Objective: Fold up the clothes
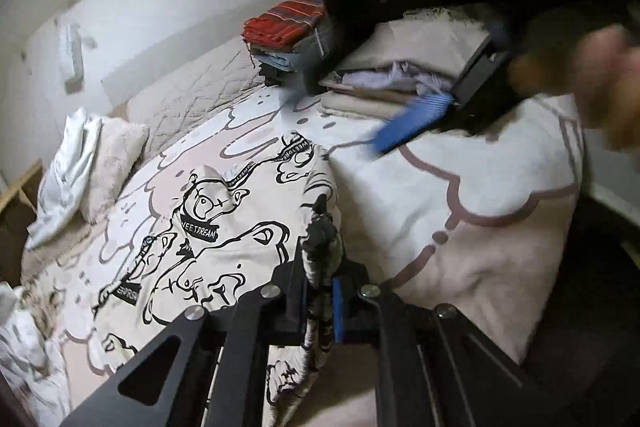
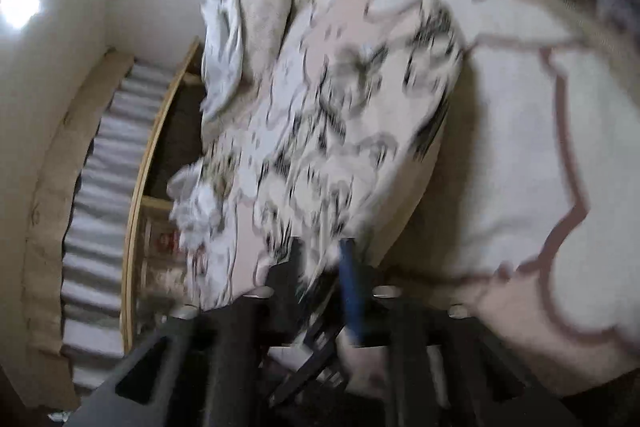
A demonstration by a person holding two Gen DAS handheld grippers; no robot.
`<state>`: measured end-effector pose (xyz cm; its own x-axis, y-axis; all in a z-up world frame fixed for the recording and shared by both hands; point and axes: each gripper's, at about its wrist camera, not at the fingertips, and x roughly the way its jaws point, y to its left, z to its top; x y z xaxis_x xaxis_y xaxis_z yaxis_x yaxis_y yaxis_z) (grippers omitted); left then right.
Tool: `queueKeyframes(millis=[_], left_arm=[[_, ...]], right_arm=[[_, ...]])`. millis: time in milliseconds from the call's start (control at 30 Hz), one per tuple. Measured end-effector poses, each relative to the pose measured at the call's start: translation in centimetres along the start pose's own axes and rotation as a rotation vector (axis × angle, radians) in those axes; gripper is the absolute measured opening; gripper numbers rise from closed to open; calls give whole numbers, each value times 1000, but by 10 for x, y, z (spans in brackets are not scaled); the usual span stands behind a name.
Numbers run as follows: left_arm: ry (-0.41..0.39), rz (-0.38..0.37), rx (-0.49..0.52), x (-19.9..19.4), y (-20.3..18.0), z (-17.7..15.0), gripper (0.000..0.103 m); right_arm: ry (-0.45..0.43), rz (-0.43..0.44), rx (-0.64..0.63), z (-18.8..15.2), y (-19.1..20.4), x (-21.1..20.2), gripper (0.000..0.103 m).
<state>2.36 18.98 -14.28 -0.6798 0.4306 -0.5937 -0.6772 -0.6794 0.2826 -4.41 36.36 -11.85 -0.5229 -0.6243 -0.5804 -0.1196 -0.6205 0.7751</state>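
A cream garment [image 1: 224,227] with black cartoon print lies spread on the bed. My left gripper [image 1: 320,283] is shut on its near edge, and the fabric bunches up between the fingers. In the left wrist view the right gripper hovers blurred at the upper right, held by a hand [image 1: 608,87]. Its blue pad [image 1: 416,117] points down toward the garment's far corner. In the right wrist view, my right gripper [image 2: 320,263] is smeared by motion, with the garment [image 2: 340,131] reaching down to its fingers. I cannot make out whether fabric is pinched there.
The bed cover [image 1: 480,187] is white and pink with a scalloped outline. Two stacks of folded clothes stand at the far side, one topped by a red striped cloth [image 1: 284,23], the other pale [image 1: 400,75]. Pillows [image 1: 96,155] lie at the left. A slatted frame [image 2: 104,187] runs beside the bed.
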Motion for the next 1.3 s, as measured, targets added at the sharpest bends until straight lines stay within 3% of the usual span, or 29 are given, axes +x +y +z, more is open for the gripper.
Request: queueKeyframes(millis=[133,200,300,400,433,467,533,567,600,700,833,900,1033,1200,1300], left_arm=[[-11,-8,-17,-7,4,3,10],[-13,-19,-47,-11,9,5,10],[-15,-36,-102,-16,15,6,10],[-11,-49,-143,-17,20,6,9],[-9,-50,-145,-17,21,6,9],[-7,-50,-146,-17,20,6,10],[-3,-52,-151,-16,20,5,10],[3,-59,-160,-15,21,5,10],[4,-65,-170,-16,22,5,10],[-12,-72,-180,-22,24,3,10],[-33,-82,-193,-30,27,2,10],[-44,-86,-200,-35,28,1,10],[-66,-96,-214,-43,31,-1,10],[-84,-109,-289,-58,46,-11,10],[-93,-96,-388,-65,69,-21,10]], right_arm=[[-70,-141,-45,64,-12,12,86],[-68,-220,-89,97,-14,30,74],[-26,-366,-142,149,-23,70,66],[40,-493,-108,184,-47,114,65],[70,-476,-44,189,-59,125,64],[104,-441,33,194,-72,136,56],[126,-414,93,198,-83,151,52],[124,-410,68,201,-80,157,38],[123,-396,39,203,-76,160,7],[95,-259,85,208,-65,149,7],[-117,-154,-31,209,-16,74,7],[-179,-127,-67,204,-3,44,7],[-207,-166,-92,190,3,19,7],[-141,-289,-68,194,0,57,7],[-125,-294,-172,195,44,83,7]])
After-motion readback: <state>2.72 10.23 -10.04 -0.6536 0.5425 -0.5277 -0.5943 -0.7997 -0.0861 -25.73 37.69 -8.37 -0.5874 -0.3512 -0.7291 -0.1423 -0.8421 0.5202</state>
